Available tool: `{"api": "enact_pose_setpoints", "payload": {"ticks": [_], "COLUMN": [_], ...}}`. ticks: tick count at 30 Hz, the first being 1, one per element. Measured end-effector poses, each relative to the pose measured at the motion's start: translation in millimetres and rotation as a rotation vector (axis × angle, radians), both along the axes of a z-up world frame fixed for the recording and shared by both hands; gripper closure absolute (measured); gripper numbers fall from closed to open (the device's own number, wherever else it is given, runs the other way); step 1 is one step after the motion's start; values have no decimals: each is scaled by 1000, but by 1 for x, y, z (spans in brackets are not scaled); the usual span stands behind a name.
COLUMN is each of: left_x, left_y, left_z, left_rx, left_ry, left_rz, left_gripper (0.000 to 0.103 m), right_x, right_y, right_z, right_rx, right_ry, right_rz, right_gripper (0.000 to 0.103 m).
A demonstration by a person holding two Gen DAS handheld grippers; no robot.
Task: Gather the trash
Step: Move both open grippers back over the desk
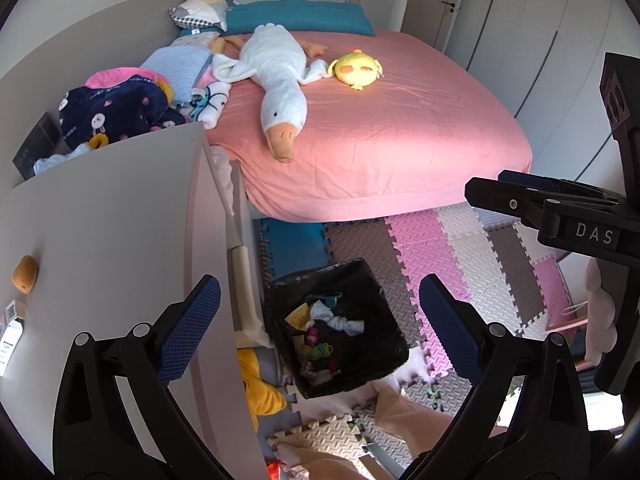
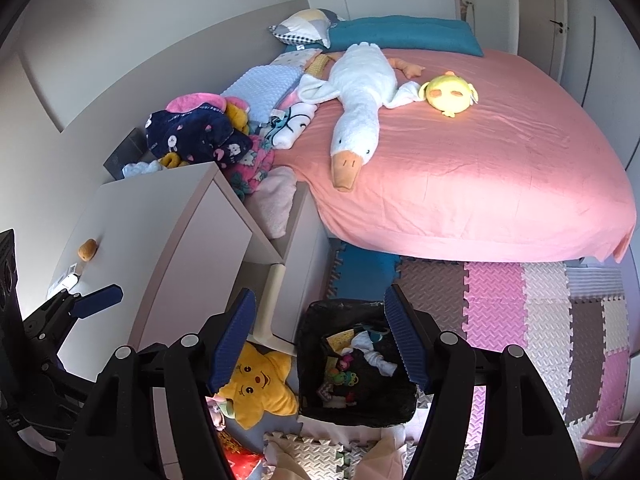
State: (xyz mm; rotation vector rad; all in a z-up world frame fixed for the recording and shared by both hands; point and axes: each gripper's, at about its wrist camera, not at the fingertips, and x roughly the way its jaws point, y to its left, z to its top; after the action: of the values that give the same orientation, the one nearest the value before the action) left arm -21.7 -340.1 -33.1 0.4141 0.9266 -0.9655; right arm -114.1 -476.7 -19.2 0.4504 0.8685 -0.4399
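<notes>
In the left wrist view, the left tongs stand wide open with nothing between the blue pads, held above a black-lined trash bin that sits on the foam floor mat beside the foot of a pale cabinet. Inside the bin lie a knotted white cloth, a yellow scrap and small colourful bits. On the cabinet's top surface rests a small orange-brown lump. Beyond, a bed with a pink sheet carries a white goose plush and a round yellow chick plush. The right tongs enter from the right edge, their pads apparently close together. In the right wrist view, the right tongs are spread wide and empty, hovering over the same trash bin, whose white cloth and green toy show between the pads. A yellow star plush lies on the floor just beside the bin, against the cabinet. The left tongs appear at the left edge over the cabinet's surface, only one blue pad visible.
</notes>
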Motion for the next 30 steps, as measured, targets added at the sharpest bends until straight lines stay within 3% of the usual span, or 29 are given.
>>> {"api": "enact_pose_setpoints", "payload": {"ticks": [12,30], "left_x": [24,74], "left_y": [44,147], "left_z": [1,4], "left_rx": [-2,-1], "left_ry": [0,-15], "left_rz": [155,487], "left_gripper": [7,7], "right_x": [39,121], "right_y": [25,96], "right_z": [-3,-10], "right_rx": [10,29], "right_ry": [-13,-21], "right_rz": [114,358], "right_gripper": [35,35]}}
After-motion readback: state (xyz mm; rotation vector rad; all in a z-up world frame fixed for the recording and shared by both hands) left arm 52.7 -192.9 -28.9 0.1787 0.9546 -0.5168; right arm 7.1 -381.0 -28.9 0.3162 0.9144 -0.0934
